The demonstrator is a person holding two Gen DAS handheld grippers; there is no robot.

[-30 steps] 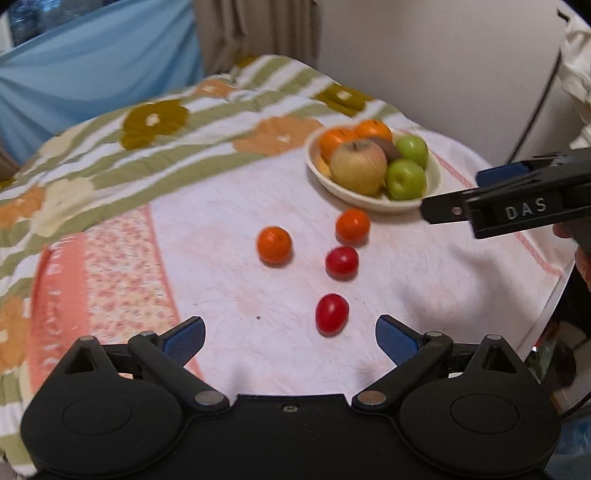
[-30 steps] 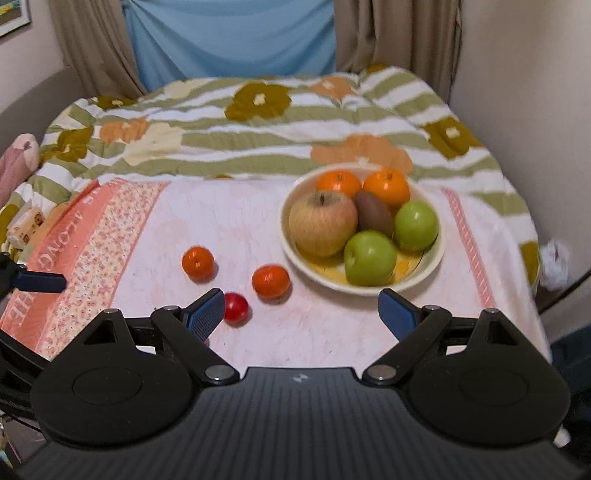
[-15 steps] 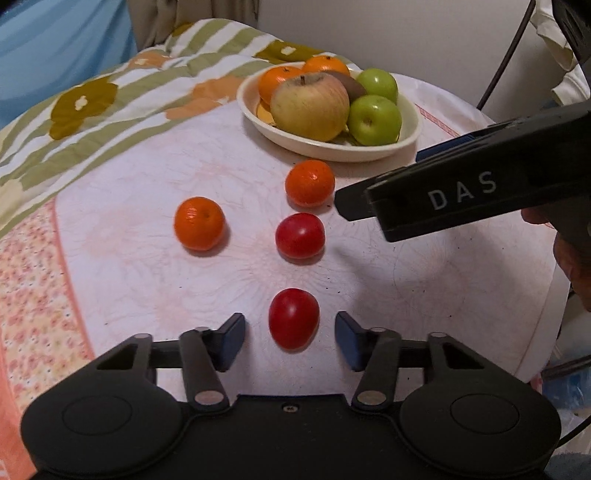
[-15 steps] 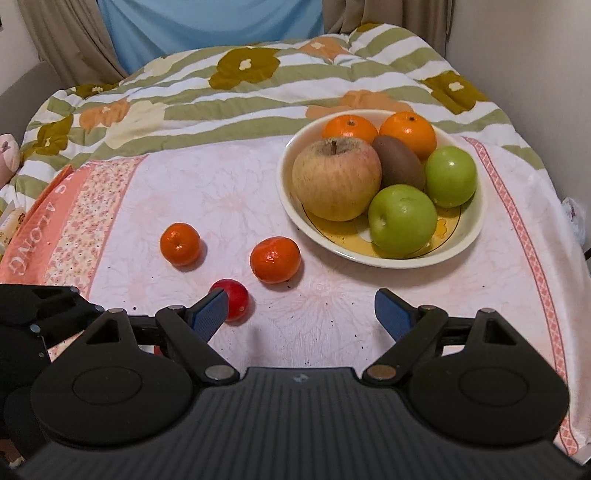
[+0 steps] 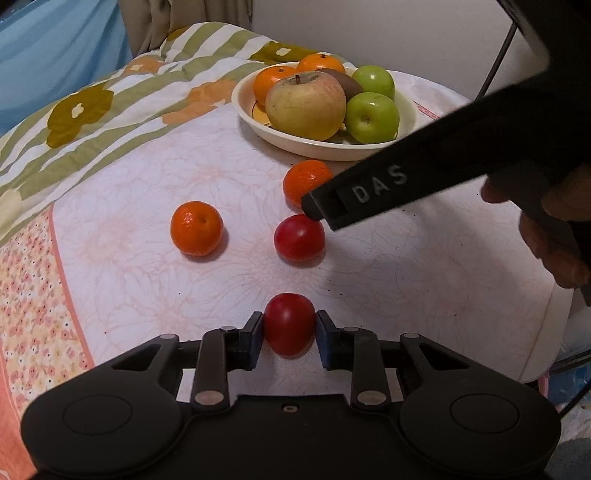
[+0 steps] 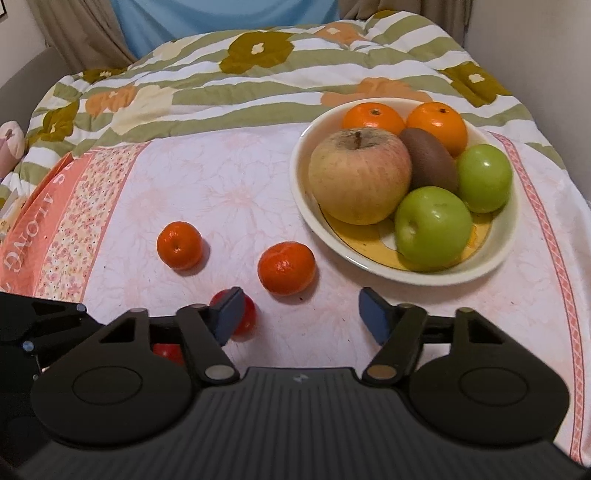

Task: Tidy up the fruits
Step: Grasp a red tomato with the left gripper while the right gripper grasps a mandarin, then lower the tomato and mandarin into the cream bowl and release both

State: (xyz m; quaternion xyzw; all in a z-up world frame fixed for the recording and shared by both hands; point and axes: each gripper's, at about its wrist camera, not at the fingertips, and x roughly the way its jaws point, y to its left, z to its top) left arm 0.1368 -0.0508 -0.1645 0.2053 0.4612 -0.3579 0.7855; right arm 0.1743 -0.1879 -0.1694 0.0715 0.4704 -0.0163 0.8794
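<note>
My left gripper (image 5: 289, 329) is shut on a red fruit (image 5: 289, 323) that rests on the white cloth. A second red fruit (image 5: 299, 237) lies just beyond it, with two small oranges (image 5: 196, 228) (image 5: 306, 179) farther on. The cream bowl (image 5: 408, 125) at the back holds a large apple (image 5: 306, 104), two green apples, two oranges and a kiwi. My right gripper (image 6: 301, 310) is open and empty, hovering just short of the nearer orange (image 6: 286, 267), its left finger over the second red fruit (image 6: 247, 317). Its body (image 5: 424, 177) crosses the left wrist view.
The cloth lies over a striped floral quilt (image 6: 236, 74) on a bed. A wall stands at the right, a blue curtain (image 6: 221, 14) behind. The cloth's right edge (image 5: 546, 332) drops off. A dark cable (image 5: 498, 55) runs along the wall.
My left gripper has moved forward and closed on the nearest red fruit. My right gripper has moved forward toward the oranges and bowl, staying open.
</note>
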